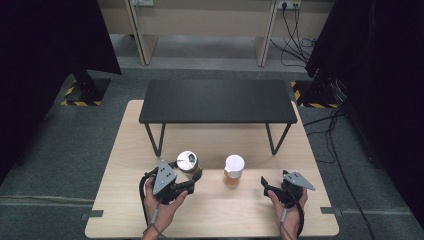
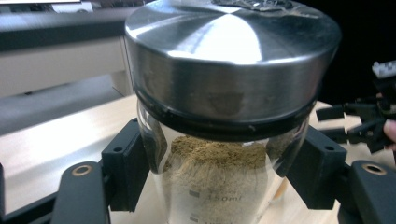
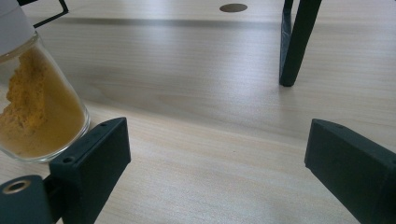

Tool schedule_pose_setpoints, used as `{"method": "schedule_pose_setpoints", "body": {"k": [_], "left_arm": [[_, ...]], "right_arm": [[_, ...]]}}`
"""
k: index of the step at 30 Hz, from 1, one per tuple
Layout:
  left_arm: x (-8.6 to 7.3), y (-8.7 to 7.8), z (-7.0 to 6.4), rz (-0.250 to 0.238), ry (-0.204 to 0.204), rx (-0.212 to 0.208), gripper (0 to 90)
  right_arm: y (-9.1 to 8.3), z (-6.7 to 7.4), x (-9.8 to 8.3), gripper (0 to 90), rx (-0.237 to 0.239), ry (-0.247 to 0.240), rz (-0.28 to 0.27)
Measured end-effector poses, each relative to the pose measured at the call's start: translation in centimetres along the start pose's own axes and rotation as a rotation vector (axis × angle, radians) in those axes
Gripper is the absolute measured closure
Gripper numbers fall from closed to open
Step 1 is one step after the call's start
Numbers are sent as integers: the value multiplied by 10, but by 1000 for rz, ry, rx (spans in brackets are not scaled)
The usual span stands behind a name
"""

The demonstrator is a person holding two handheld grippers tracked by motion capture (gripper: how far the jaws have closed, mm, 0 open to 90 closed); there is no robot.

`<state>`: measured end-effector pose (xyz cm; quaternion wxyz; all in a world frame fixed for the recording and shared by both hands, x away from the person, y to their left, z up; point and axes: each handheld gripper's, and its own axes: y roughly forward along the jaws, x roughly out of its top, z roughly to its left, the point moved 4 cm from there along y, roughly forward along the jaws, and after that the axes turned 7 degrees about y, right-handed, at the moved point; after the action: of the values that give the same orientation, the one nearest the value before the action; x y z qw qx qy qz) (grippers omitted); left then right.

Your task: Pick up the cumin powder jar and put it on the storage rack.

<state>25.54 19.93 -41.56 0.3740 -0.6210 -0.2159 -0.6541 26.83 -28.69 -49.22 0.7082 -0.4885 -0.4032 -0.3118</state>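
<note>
While the high view looks down on the table (image 1: 120, 210), the left gripper (image 1: 192, 184) clamps a glass jar (image 1: 189, 164) near the table's middle, just left of a second jar (image 1: 233, 171). That held jar stands close to upright, its long axis vertical and its steel lid (image 1: 187, 160) facing up. The second jar, capped in white, stands upright on the wood — two jars in all. Behind them a black shelf (image 1: 217, 101) stands on thin legs. The right gripper (image 1: 266, 186) sits low at the right, apart from both jars, jaws spread and empty.

Seen from the left gripper view, the jar (image 2: 219, 182) is pinched between both jaws below the lid (image 2: 233, 56); it holds a greyish-brown powder, filling it to not far under the lid.

Over in the right gripper view, the jaws stand wide with bare table (image 3: 210, 116) between them. The white-capped jar (image 3: 32, 112) shows at the left, holding caked yellow powder, beside one jaw — whether they touch I cannot tell.
</note>
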Motion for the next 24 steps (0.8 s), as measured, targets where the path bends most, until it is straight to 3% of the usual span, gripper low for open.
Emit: {"method": "schedule_pose_setpoints", "body": {"k": [10,24], "left_arm": [[36,-3,4,4,32,39,303],[78,1,16,17,25,110,303]], "right_arm": [[0,0,0,70,1,2,0],[0,-1,0,70,4,8,-1]]}}
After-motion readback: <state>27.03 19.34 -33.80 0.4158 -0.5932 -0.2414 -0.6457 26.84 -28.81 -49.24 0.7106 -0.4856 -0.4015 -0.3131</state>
